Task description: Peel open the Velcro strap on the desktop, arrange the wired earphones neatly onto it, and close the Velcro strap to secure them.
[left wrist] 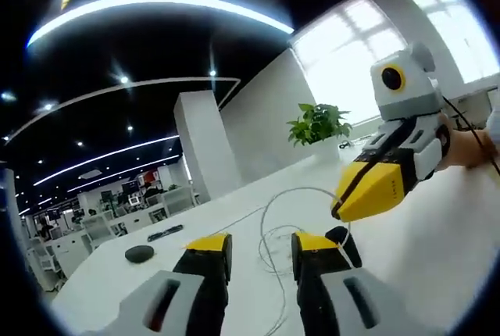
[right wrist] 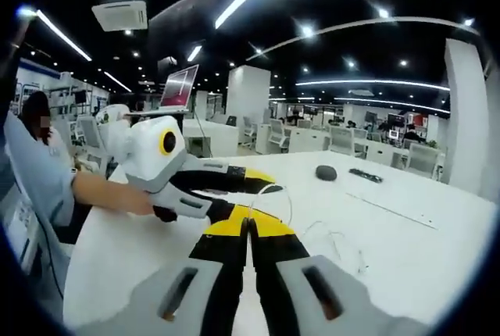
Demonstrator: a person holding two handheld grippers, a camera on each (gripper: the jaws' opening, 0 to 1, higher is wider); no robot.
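Note:
The white earphone cable loops up off the white desk and arcs toward my right gripper, which comes in from the right with its yellow jaws shut on the cable. My left gripper stands open just below it, with the cable running between its fingers. A small black piece, apparently the Velcro strap, sits against its right finger. In the right gripper view my right gripper is shut. The left gripper reaches in from the left, with the black piece at its tips. More cable lies on the desk.
A black round puck and a flat black bar lie farther along the desk, also seen as the puck and bar. A potted plant stands by the window. A person's sleeve is at the left.

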